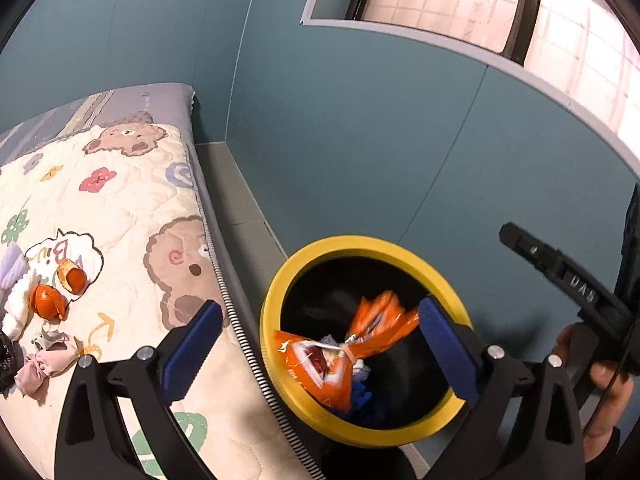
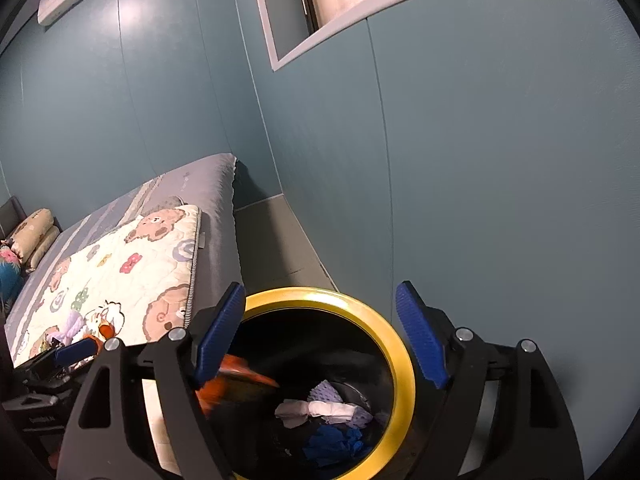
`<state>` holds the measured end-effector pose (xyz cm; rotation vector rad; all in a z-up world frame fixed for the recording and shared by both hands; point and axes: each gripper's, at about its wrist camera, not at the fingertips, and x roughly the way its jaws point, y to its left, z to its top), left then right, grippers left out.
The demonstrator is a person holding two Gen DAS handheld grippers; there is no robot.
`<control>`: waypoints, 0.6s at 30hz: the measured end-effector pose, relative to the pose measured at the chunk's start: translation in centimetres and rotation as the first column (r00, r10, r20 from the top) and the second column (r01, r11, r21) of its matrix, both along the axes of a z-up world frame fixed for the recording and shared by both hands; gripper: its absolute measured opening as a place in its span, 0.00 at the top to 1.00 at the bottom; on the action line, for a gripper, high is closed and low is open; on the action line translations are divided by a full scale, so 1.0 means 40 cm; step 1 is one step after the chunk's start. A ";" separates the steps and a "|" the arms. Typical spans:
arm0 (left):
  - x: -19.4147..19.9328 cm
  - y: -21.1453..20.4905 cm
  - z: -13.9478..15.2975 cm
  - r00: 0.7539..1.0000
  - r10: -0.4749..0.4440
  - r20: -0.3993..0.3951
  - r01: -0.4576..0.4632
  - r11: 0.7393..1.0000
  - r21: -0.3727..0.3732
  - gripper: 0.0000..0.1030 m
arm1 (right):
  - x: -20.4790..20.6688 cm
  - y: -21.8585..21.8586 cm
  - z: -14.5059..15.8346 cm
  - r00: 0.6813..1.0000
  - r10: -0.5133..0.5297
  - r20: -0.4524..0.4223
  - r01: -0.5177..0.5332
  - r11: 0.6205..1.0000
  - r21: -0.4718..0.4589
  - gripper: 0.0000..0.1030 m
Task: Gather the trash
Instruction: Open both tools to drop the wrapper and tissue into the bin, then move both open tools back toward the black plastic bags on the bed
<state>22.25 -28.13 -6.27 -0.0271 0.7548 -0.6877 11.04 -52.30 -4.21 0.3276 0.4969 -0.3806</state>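
A black bin with a yellow rim (image 1: 276, 300) stands on the floor against the bed. Inside it, an orange snack bag (image 1: 332, 364) sits on top of other trash. My left gripper (image 1: 318, 306) hangs over the bin mouth, open, with nothing touching its blue pads. My right gripper (image 2: 320, 289) is also open above the bin (image 2: 404, 360). Below its left finger the orange bag (image 2: 240, 384) shows as a blur. White and lilac wads (image 2: 320, 408) and something blue (image 2: 336, 444) lie at the bottom. Orange peels (image 1: 48, 300) and crumpled tissues (image 1: 48, 360) rest on the quilt.
The bed with a bear-print quilt (image 1: 120, 200) fills the left side, its edge touching the bin. A teal wall (image 1: 360, 140) with a window runs behind, leaving a narrow strip of grey floor (image 1: 232, 192). A hand (image 1: 600, 380) holds the right gripper's handle at the right.
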 end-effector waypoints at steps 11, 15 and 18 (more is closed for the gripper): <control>-0.028 0.087 0.059 0.996 0.061 0.067 -0.060 0.998 -0.026 0.08 | -0.032 0.052 0.064 0.999 0.031 0.039 -0.030 0.999 -0.037 0.23; -0.029 0.151 0.069 0.990 0.111 0.087 -0.109 0.994 -0.019 0.08 | -0.023 0.103 0.082 0.994 0.093 0.049 -0.091 0.995 -0.046 0.18; -0.025 0.214 0.074 0.982 0.160 0.098 -0.159 0.987 -0.016 0.08 | -0.011 0.158 0.096 0.986 0.157 0.060 -0.152 0.986 -0.073 0.17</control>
